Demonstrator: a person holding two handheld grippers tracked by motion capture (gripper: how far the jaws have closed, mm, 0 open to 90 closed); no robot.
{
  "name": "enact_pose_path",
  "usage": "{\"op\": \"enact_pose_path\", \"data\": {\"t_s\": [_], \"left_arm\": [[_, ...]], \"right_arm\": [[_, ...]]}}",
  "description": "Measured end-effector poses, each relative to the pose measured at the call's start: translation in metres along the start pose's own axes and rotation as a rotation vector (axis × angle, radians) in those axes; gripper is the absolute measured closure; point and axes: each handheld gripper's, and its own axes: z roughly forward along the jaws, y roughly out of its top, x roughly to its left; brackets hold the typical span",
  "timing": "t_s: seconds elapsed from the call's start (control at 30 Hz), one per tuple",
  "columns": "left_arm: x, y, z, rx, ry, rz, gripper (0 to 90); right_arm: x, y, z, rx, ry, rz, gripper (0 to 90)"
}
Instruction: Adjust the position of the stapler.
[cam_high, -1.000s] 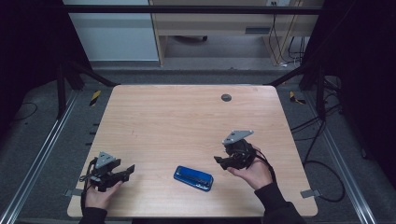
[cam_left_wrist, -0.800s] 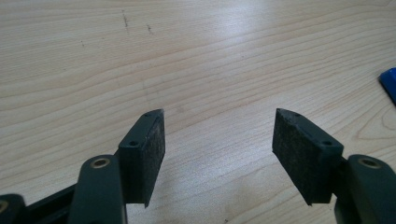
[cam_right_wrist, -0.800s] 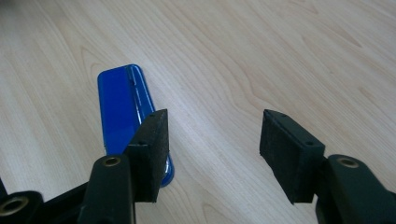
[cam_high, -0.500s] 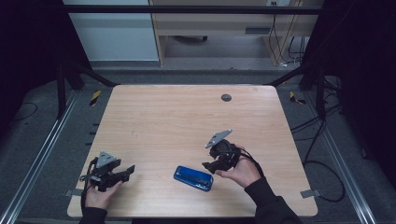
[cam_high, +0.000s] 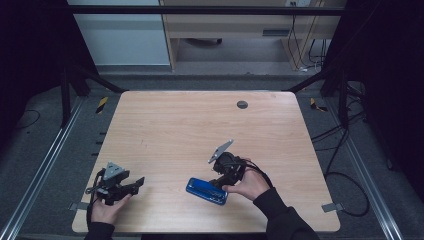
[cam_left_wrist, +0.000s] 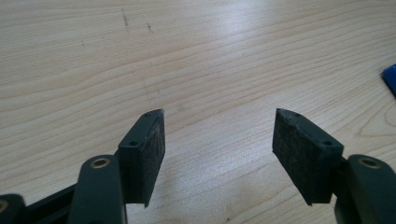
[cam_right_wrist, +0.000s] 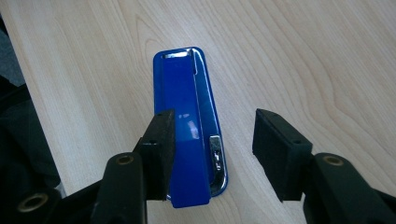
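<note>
My right gripper hangs just over the blue stapler, which lies flat on the wooden table near its front edge, well short of the small dark round grommet set in the far part of the top. In the right gripper view the stapler runs lengthwise between my jaws: the left pad overlaps its near half from above, the right pad stands clear to the side with bare wood between it and the stapler's chrome edge. My jaws have just been closing, yet they stand fairly wide and nothing is gripped; whether the left pad touches the blue top I cannot tell.

My left gripper sits well to the left of the stapler, low over the table by the front edge. In the left gripper view its two pads gape wide over bare wood, holding nothing, and a blue corner of the stapler peeks in at the right border.
</note>
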Motion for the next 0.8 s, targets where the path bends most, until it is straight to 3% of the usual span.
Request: {"op": "enact_pose_path", "data": {"t_s": [0.53,0.8], "left_arm": [[0.000,0.000,0.000,0.005,0.003,0.008,34.5],[-0.001,0.000,0.001,0.010,0.003,0.012,34.5]], "right_arm": [[0.007,0.008,0.019,0.115,0.039,-0.060,51.4],[0.009,0.007,0.030,0.121,0.050,-0.062,53.1]]}}
